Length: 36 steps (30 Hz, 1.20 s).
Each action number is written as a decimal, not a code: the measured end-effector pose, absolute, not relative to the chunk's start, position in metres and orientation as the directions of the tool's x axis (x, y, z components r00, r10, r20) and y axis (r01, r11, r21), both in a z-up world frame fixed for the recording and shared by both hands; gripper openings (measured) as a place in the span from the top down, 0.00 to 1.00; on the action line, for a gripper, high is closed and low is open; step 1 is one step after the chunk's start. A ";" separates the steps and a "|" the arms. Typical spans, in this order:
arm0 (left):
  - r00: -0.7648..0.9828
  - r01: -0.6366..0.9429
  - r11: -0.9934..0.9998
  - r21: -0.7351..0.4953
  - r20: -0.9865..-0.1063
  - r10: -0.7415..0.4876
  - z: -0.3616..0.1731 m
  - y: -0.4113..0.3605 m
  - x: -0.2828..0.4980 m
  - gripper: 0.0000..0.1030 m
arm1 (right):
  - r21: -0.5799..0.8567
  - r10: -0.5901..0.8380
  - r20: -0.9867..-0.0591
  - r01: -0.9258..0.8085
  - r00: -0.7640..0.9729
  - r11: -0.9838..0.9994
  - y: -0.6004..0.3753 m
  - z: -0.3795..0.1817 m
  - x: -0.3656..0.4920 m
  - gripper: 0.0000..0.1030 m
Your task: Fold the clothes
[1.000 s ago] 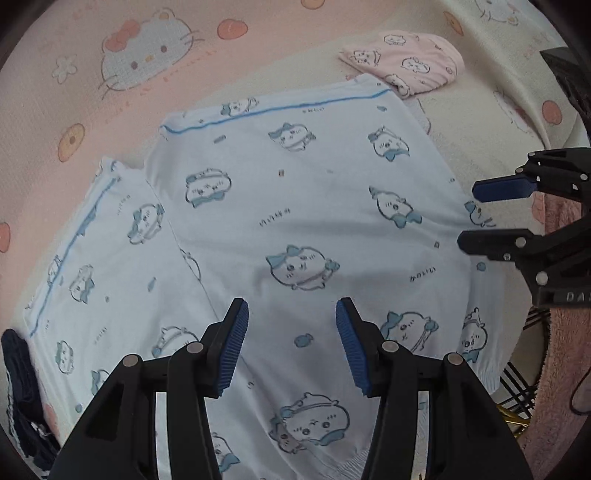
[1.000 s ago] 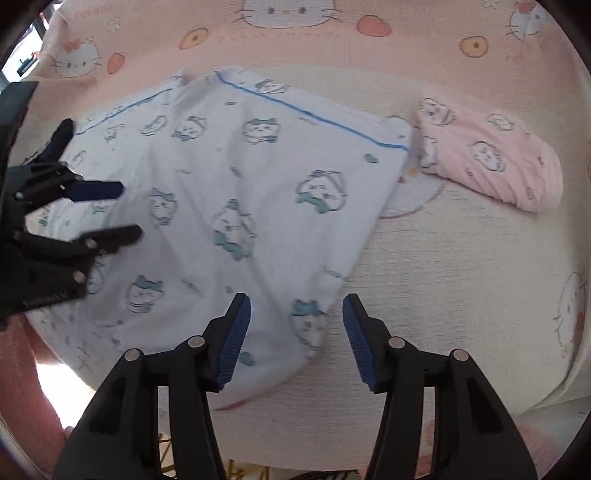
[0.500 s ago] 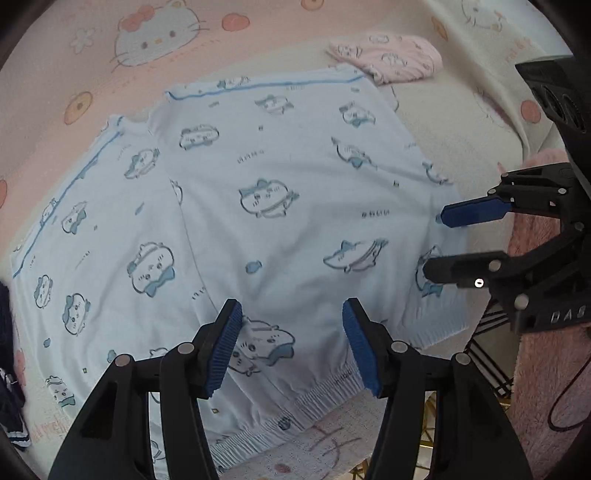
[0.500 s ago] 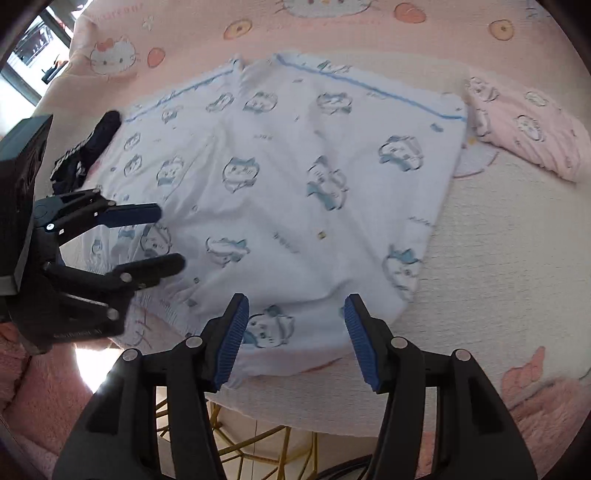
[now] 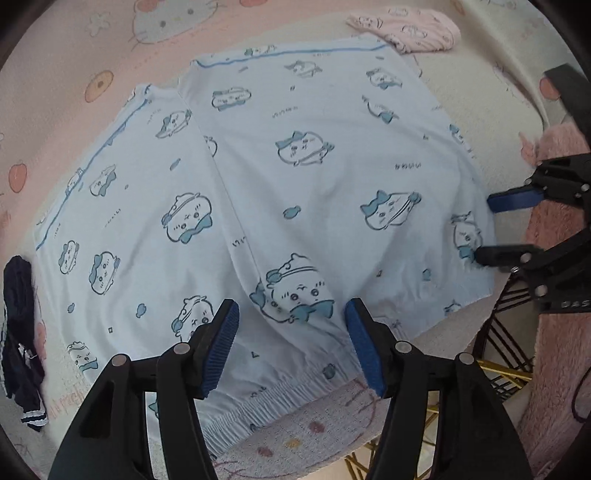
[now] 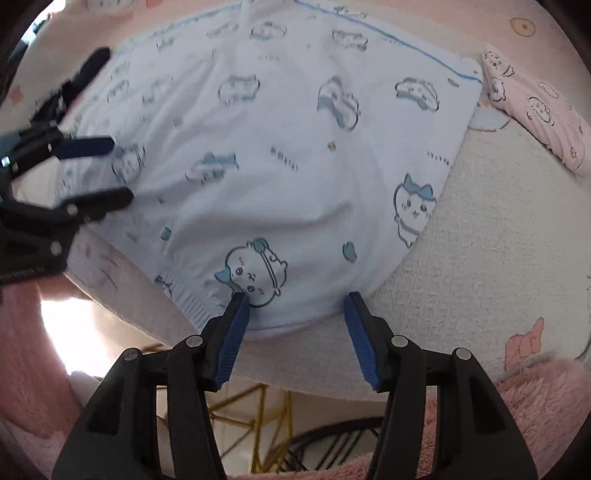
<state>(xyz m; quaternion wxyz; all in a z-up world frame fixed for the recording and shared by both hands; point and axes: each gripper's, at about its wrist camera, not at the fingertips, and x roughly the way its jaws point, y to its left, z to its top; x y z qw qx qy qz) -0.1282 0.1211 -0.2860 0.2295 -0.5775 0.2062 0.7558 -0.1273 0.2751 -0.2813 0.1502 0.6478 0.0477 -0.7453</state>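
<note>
Light blue cartoon-print shorts [image 5: 295, 192] lie spread flat on the pink Hello Kitty bed cover, with the elastic waistband [image 5: 258, 402] nearest me. My left gripper [image 5: 291, 347] is open and empty just above the waistband's middle. My right gripper [image 6: 295, 332] is open and empty at the shorts' [image 6: 280, 158] near right corner, its tips at the fabric's edge. Each gripper shows in the other's view, the right one [image 5: 491, 229] beside the shorts' right edge and the left one [image 6: 107, 173] over their left part.
A folded pink garment [image 5: 406, 26] lies at the far right, also in the right wrist view [image 6: 539, 110]. A dark navy garment [image 5: 18, 332] lies at the left. The bed cover's front edge [image 5: 314, 435] drops off to a gold wire frame [image 6: 255, 410] and pink fluffy fabric [image 5: 554, 369].
Both grippers have drawn back toward the near edge of the bed, from over the shorts' middle to the waistband. Both stayed open and empty.
</note>
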 end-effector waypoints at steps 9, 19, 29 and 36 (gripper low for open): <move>-0.295 -0.540 -0.841 -0.005 -0.935 0.195 -0.259 0.130 -0.203 0.40 | 0.041 -0.064 -0.960 0.089 -0.272 -0.995 0.361 -0.249 -0.219 0.47; -0.356 -0.465 -0.885 0.011 -0.918 0.176 -0.273 0.150 -0.339 0.40 | 0.088 -0.076 -0.957 -0.030 -0.279 -0.996 0.428 -0.264 -0.311 0.46; -0.319 -0.456 -0.890 -0.024 -0.929 0.188 -0.306 0.171 -0.419 0.40 | 0.141 -0.110 -0.947 -0.086 -0.300 -0.986 0.420 -0.278 -0.343 0.45; -0.310 -0.500 -0.866 -0.029 -0.927 0.210 -0.309 0.179 -0.408 0.40 | 0.334 -0.294 -0.920 -0.127 -0.261 -0.934 0.432 -0.266 -0.326 0.50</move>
